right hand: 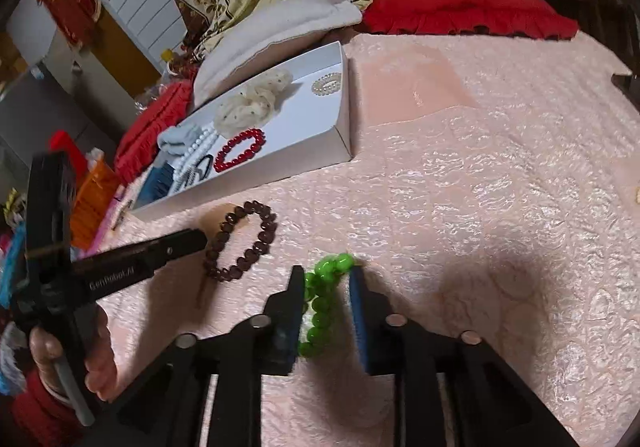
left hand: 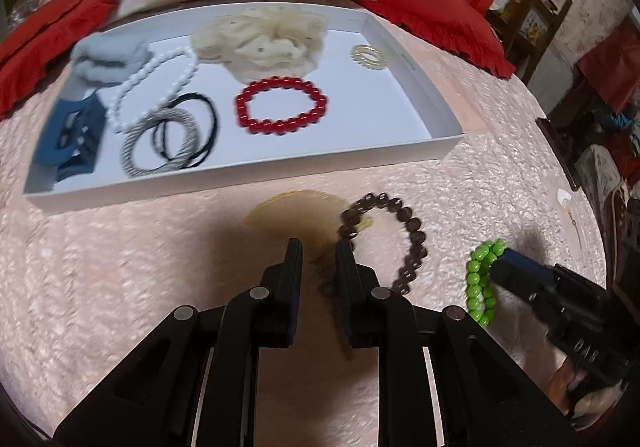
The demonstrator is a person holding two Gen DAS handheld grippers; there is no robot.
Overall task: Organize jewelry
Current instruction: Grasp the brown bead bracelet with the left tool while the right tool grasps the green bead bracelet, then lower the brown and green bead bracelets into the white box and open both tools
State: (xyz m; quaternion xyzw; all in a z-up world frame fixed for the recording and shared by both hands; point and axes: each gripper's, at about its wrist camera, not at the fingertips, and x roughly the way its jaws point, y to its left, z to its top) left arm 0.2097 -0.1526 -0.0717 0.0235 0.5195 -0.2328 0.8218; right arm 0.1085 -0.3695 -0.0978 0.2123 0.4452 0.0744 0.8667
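1. Beaded stuff all round, so expect light, loose, rolly things on elastic cord: they sag when lifted and skid off smooth pads. My guess is you pinch across one side of the loop, over two or three beads, not a single bead.

2. Far left sits the white tray (left hand: 248, 189) on the pink quilted bedspread (left hand: 120, 267), already holding a blue fabric piece (left hand: 70, 135), a white pearl strand (left hand: 156, 87), grey and black hair ties (left hand: 172, 139), a cream scrunchie (left hand: 264, 43), a red bead bracelet (left hand: 280, 105) and a small pearly ring thing (left hand: 366, 56).

3. Left gripper (left hand: 318, 247) hovers low over the bedspread with its jaws parted a little and nothing between them. The dark brown bead bracelet (left hand: 400, 243) lies just right of its tip, flat on the quilt. Looks stiffer and heavier than the rest, though that's a guess.

4. Green bead bracelet (right hand: 324, 303) is furthest right, bunched up on the quilt. Right gripper (right hand: 326, 271) straddles it, jaws apart, one pad seemingly brushing the beads, not clamped yet. Glossy beads, so I'd close slow.

5. View differences: the left wrist camera shows the whole tray layout and free space in it, but hides how the green loop sits between the fingers. The right wrist camera shows that straddle clearly, plus the person's hand (right hand: 94, 351) on the left tool.
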